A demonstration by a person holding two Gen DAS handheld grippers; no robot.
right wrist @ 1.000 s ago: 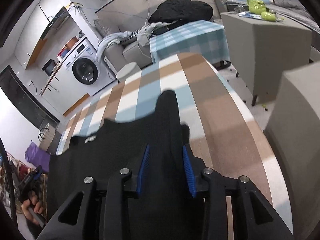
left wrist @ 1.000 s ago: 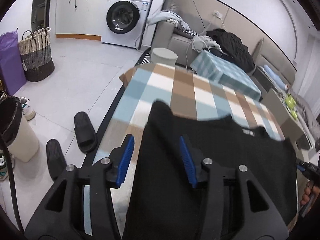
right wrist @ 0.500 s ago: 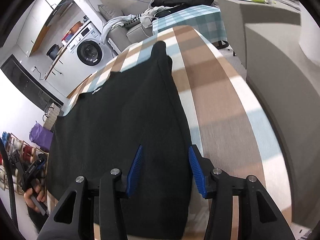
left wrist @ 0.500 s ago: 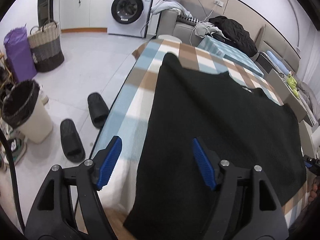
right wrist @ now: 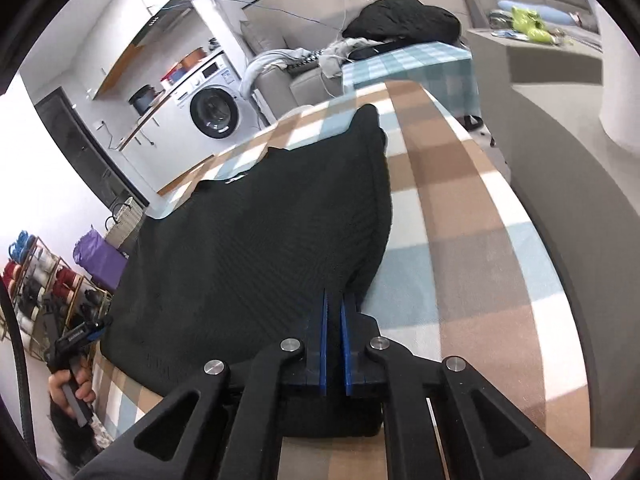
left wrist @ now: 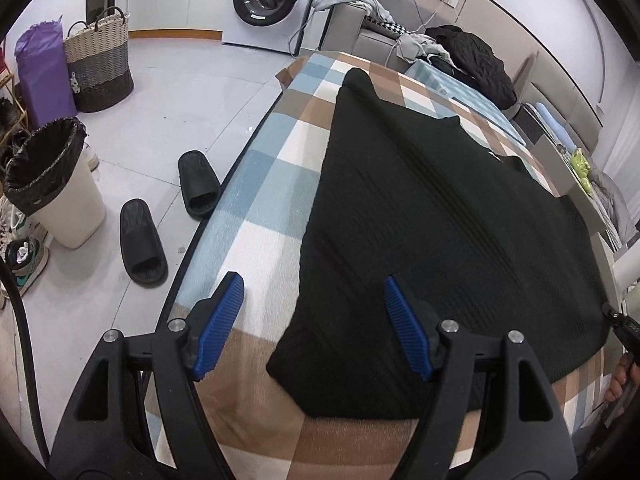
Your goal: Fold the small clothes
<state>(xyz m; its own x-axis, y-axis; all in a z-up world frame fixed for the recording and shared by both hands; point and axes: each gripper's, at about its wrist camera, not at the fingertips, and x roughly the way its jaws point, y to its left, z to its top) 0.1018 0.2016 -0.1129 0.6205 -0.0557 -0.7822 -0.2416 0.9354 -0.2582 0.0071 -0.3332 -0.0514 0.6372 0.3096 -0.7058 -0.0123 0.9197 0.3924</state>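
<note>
While spread flat, black garment (right wrist: 256,248), hem in right hand-held gripper (right wrist: 334,344).

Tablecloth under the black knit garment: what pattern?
Checked tablecloth in blue, brown and white squares; clearest in the left wrist view.

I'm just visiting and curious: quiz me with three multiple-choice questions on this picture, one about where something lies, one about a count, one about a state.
1. Where does the black knitted garment lie?
A. on the checked tablecloth
B. in the woven laundry basket
C. on the floor

2. How many black slippers are on the floor?
A. one
B. two
C. four

3. How is the left hand-held gripper?
A. shut on the garment
B. open
C. out of view

Answers: 1 A, the garment is spread flat over the cloth. 2 B, a pair lies beside the table. 3 B, its blue pads stand wide apart.
</note>
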